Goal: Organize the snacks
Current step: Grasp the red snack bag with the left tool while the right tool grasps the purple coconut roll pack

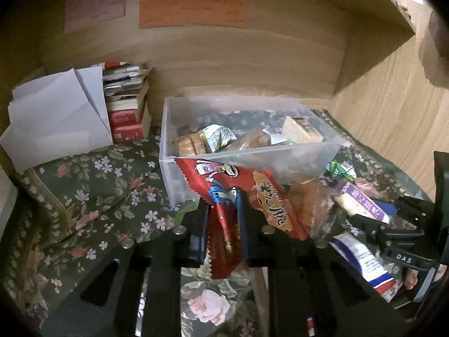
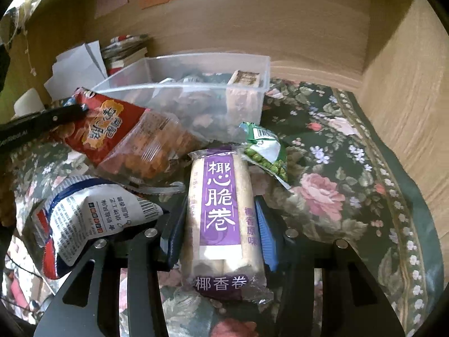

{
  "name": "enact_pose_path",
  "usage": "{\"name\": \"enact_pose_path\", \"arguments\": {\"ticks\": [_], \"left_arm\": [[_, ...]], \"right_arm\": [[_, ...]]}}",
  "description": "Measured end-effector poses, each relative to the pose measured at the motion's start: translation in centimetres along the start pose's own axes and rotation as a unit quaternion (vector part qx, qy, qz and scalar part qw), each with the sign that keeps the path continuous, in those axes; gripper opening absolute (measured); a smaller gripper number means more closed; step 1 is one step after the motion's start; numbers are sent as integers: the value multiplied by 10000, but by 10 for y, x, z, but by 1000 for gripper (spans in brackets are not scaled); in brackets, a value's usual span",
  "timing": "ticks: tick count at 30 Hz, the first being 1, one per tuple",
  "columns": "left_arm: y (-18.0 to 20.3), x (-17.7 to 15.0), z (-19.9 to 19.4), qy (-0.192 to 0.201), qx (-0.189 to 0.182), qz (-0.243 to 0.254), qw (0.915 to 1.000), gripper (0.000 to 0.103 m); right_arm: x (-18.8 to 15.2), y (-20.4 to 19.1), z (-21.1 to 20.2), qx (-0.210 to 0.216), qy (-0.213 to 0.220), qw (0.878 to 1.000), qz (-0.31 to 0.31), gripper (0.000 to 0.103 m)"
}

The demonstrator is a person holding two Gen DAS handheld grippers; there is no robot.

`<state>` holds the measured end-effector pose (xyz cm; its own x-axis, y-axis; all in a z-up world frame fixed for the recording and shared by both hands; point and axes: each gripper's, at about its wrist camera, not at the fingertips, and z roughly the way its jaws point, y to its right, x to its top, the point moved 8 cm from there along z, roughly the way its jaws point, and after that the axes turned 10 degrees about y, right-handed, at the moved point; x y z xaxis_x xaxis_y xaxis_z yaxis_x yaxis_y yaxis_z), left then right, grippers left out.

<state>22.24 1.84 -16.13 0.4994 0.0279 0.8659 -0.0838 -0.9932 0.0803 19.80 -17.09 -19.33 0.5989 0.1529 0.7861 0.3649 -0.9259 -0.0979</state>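
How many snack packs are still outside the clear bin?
5: red pack in left claw, purple roll pack in right claw, orange cracker bag, green pea pack, white-blue bag on cloth. More possibly hidden.

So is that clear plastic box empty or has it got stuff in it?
Partly filled: the clear box holds several wrapped snacks low on its bottom, well below the rim.

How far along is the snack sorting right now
Partly done. Several snacks already lie in the clear bin. In hand: the left gripper is shut on a red packet, and the right gripper on a purple-label roll pack. Left on the cloth: a green pea packet, a white and blue bag, and a clear cracker bag.
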Motion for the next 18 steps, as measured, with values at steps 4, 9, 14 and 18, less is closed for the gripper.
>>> {"name": "enact_pose_path", "arguments": {"ticks": [4,9,14,18], "left_arm": [[2,7,-11,120,-33,-8,9999,11],[8,20,-26,340,8,117,9994,7],[12,38,-41,595,70,252,9979,7],[11,55,-47,787,122,267,9965,7]], "right_arm": [[11,6,-13,-94,210,9997,32,43],[31,9,-29,-169,522,9985,8,43],[52,7,-37,-177,819,9965,-48,43],[71,2,-38,-138,1035,9945,-83,43]]}}
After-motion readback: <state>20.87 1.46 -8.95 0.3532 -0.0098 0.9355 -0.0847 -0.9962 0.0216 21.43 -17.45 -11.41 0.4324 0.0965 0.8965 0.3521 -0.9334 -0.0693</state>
